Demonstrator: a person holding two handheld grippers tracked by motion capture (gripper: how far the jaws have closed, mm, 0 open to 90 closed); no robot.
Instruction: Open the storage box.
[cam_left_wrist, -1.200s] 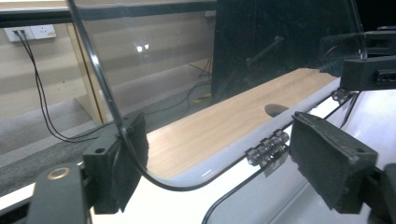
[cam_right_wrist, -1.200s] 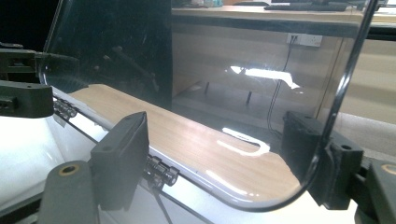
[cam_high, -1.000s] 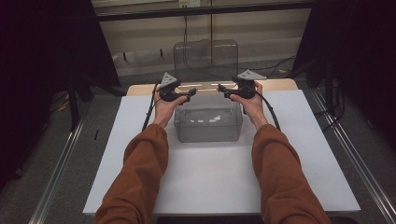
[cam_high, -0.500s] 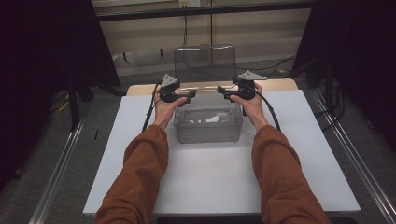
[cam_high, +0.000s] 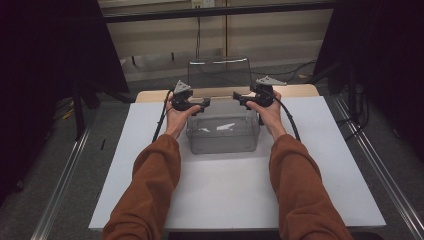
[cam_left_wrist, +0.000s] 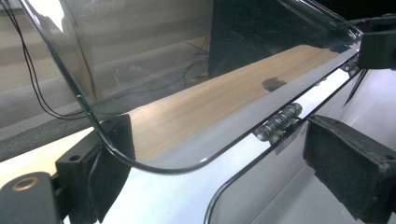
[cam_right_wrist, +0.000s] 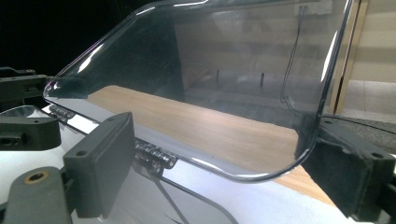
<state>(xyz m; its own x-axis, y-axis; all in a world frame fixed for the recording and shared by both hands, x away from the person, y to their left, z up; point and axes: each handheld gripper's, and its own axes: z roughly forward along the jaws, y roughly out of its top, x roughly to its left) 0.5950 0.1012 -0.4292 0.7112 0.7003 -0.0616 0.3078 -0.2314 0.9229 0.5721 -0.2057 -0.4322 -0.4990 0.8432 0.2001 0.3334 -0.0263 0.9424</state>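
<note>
In the high view, two forearms in rust-brown sleeves (cam_high: 150, 190) are coming up from the bottom of the frame over the white counter (cam_high: 125, 165). At the centre of the frame a clear plastic box (cam_high: 223, 132) is sitting on that counter, between the two hands. Its clear lid (cam_high: 220, 74) is standing raised above the box's far edge, hinged along the back.

The left gripper (cam_high: 204, 103) is hovering at the box's upper left corner and the right gripper (cam_high: 239, 98) at its upper right corner, both pointing inward toward each other. Their jaws have just been opening.

In the left gripper view, the left gripper (cam_left_wrist: 210, 163) is standing with its jaws apart, the lid's rounded lower corner (cam_left_wrist: 154, 165) passing between them; the left pad is lying right against the edge, and I cannot tell whether it is touching. A small clear hinge (cam_left_wrist: 279, 122) is showing just right of centre.

In the right gripper view, the right gripper (cam_right_wrist: 219, 172) is likewise standing open, with the lid's other rounded corner (cam_right_wrist: 261, 175) between the pads and close to the right one. A hinge (cam_right_wrist: 156, 156) is sitting just beside the left pad.

Beyond the lid, a wooden strip (cam_high: 295, 91) is running along the far edge of the counter.
</note>
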